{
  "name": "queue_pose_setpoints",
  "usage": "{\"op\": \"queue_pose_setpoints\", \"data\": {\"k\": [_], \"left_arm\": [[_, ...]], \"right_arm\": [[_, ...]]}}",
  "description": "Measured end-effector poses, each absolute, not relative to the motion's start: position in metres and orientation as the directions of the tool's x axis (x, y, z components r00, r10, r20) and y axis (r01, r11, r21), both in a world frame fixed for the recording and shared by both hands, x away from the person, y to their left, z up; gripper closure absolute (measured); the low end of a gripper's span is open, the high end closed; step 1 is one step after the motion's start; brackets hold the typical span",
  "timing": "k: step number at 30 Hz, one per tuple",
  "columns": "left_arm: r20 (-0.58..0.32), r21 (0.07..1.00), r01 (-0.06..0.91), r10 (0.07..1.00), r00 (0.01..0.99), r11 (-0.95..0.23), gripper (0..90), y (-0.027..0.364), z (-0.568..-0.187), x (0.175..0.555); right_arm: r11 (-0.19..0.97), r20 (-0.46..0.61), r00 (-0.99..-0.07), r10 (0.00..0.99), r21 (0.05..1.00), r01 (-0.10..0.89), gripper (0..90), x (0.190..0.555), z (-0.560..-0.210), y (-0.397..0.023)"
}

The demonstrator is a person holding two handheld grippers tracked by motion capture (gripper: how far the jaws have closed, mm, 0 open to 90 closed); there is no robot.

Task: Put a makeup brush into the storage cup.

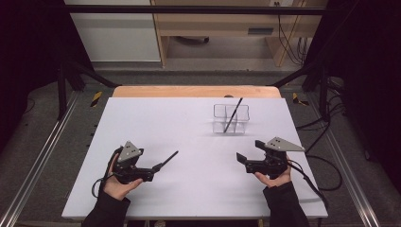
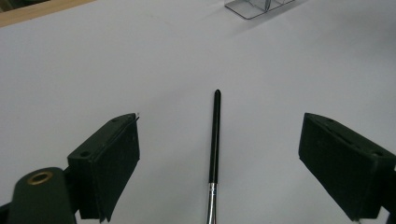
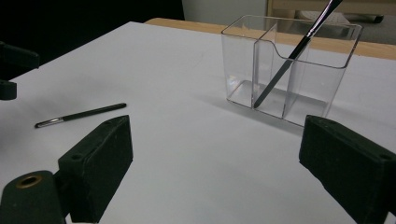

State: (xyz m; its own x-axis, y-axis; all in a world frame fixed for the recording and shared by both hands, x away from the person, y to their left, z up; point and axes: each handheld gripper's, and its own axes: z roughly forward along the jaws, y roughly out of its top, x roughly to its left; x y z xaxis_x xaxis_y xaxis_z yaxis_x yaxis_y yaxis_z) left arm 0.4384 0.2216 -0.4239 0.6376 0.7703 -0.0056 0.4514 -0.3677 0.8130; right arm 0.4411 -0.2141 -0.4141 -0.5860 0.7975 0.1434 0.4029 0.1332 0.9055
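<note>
Left gripper (image 2: 219, 158) open, jaws astride the brush (image 2: 215, 140) lying flat on the table (image 1: 189, 189). Brush axis runs straight ahead, between the jaws. Right gripper (image 3: 215, 172) open, farther off.

a white table (image 1: 189, 189) with a wooden far edge carries a black brush (image 2: 215, 140) lying flat and a clear divided box (image 1: 230, 118) standing well apart.
</note>
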Motion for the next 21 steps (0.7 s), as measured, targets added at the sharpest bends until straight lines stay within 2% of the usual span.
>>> {"op": "queue_pose_setpoints", "data": {"k": [9, 21], "left_arm": [[0.012, 0.792, 0.461, 0.764, 0.645, -0.401, 12.2, 0.214, -0.421, 0.446], [0.041, 0.705, 0.503, 0.737, 0.675, -0.500, 14.9, 0.199, -0.425, 0.463]], "right_arm": [[0.138, 0.144, -0.588, 0.796, 0.902, 0.408, 10.3, 0.440, -0.415, -0.213], [0.127, 0.154, -0.591, 0.792, 0.904, 0.407, 9.7, 0.439, -0.414, -0.213]]}}
